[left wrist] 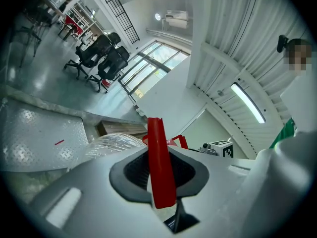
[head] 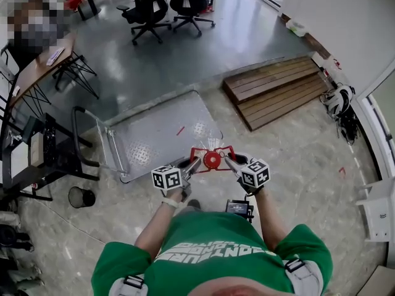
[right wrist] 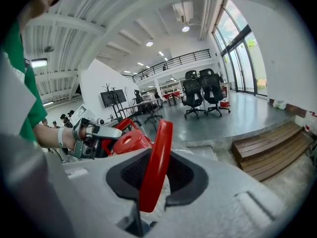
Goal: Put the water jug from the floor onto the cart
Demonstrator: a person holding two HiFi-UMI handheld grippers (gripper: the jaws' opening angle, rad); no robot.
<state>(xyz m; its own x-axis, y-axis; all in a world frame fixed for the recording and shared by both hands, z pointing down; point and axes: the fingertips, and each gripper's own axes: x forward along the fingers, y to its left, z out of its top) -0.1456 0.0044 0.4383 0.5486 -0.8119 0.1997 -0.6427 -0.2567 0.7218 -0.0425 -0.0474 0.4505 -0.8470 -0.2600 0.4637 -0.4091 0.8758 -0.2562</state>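
Gripping jug (head: 212,160) by red handle (left wrist: 159,157) with left gripper (head: 195,164) and right gripper (head: 229,160), each clamped narrow on a strap. Hanging it off floor at cart (head: 154,134) near edge. Lift apparently done; left to do: carry over deck, lower, release.

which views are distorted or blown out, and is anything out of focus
Head view: fisheye bends the cart edges, and the grey floor shows a soft sheen. Left gripper view: dark round vignette, ceiling light strip burnt out, red jug handle close and soft. Right gripper view: same vignette, windows overexposed, background sharp.
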